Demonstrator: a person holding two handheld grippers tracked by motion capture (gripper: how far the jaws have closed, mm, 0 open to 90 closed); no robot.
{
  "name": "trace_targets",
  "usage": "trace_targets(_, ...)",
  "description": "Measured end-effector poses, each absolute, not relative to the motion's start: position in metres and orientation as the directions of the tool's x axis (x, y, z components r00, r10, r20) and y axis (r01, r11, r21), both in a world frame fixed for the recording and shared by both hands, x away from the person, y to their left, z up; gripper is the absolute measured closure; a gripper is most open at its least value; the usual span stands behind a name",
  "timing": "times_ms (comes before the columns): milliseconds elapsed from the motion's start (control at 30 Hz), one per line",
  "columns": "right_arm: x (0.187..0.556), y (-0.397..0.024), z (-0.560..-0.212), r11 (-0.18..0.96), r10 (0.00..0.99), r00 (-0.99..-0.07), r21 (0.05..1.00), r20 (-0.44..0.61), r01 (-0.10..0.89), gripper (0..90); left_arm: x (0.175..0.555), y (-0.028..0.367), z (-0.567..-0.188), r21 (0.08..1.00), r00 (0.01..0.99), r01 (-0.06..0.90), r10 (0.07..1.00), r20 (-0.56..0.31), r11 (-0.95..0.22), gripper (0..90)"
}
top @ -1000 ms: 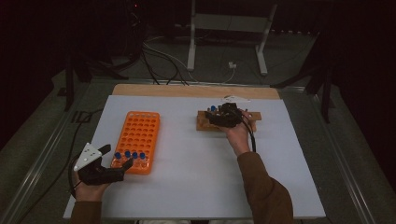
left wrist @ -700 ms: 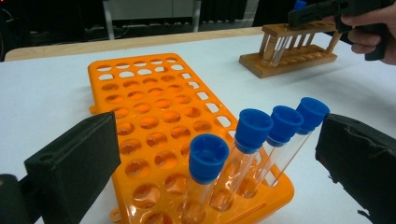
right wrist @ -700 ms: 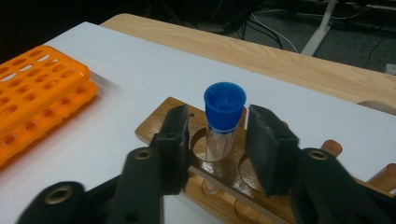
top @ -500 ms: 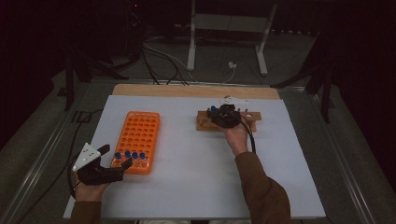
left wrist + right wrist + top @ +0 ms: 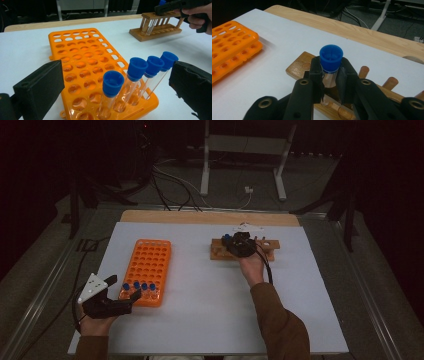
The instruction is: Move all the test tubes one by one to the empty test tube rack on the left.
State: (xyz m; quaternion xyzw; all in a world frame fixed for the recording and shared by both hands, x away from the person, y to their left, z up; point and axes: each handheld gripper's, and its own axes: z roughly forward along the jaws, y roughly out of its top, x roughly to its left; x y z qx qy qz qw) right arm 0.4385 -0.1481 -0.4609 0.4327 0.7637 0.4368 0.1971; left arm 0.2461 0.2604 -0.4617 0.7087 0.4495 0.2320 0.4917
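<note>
The right gripper has just been closing and now pinches a blue-capped tube below its cap. The tube stands upright, cap up, in the wooden rack beneath the jaws. The left gripper view shows the tube's clear glass body in the rack. The left gripper is spread wide, four capped tubes between its jaws in the orange rack. The bench is white, the room dark.

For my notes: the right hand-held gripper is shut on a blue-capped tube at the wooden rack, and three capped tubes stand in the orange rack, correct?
Not quite: the orange rack holds four capped tubes, as the left gripper view shows. The rest stands.
</note>
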Motion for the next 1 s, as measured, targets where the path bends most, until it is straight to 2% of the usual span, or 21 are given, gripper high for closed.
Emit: trace_targets(1000,0.431,-0.157,-0.425,0.216,0.833,-0.550,0.877,0.064,0.430,77.4,0.246,0.259,-0.460,0.908,0.491,0.405,0.863,-0.119,-0.105,0.5)
